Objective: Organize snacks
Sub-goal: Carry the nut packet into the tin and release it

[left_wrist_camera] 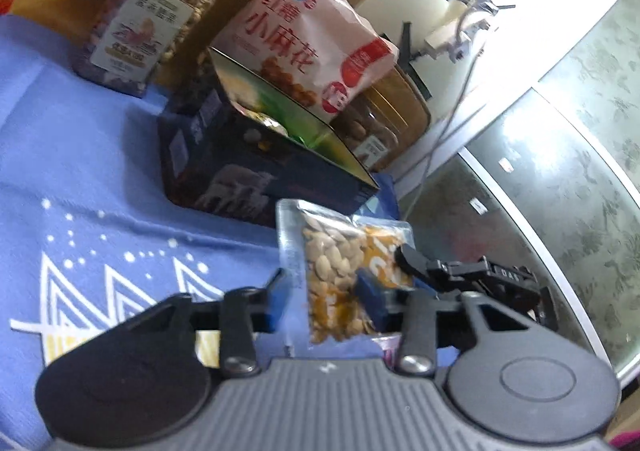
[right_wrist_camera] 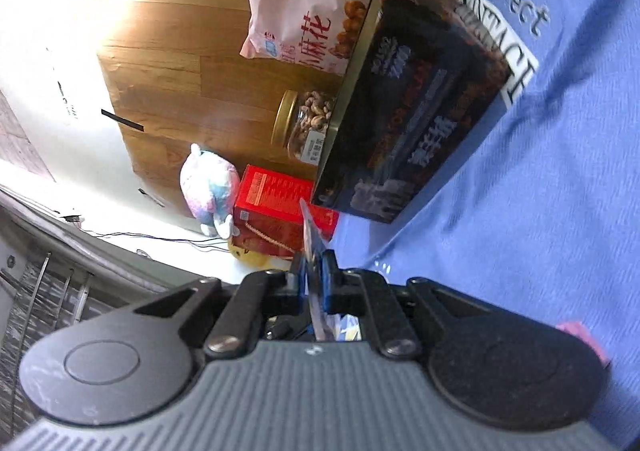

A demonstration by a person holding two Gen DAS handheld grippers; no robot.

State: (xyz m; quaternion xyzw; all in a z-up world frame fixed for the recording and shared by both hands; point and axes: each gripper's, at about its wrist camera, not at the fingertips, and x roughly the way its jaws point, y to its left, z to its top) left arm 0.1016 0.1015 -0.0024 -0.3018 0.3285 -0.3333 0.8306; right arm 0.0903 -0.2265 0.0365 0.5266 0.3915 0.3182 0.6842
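Now: seed packet held in the air in front of the snack box

**Setting, big to small.**
- Blue printed cloth point(left_wrist_camera: 80, 131) covers the surface that carries everything.
- Dark open-topped snack box point(left_wrist_camera: 256, 179) sits on it.
- Pink bag of fried dough twists point(left_wrist_camera: 296, 31) stands upright in the box.
- Gold-lidded nut jar point(left_wrist_camera: 148, 23) stands behind the box to the left, and a second one lies behind it.
- Small clear-windowed seed packet point(left_wrist_camera: 332, 251) is the task's thing. It hangs just in front of the box's near corner, off the cloth.

**Step in hand (my reading).** The packet is being passed or steadied between the two hands before it joins the others in the box.
- Keep one firm grip on a sealed edge, not on the filled middle.
- Release the other side only once that grip is sure.
- Lift the packet clear of the box rim, then lower it into the free space beside the pink bag. Pushing against the bag could tip it.

**Grippers.**
- Right hand-held gripper point(right_wrist_camera: 314, 271): blue pads are together on the packet's thin edge, seen edge-on in its own view. It is clamped.
- Left hand-held gripper point(left_wrist_camera: 322, 283): fingers stand partly apart with the packet's face between or just ahead of them. I cannot tell if the pads actually press on it.
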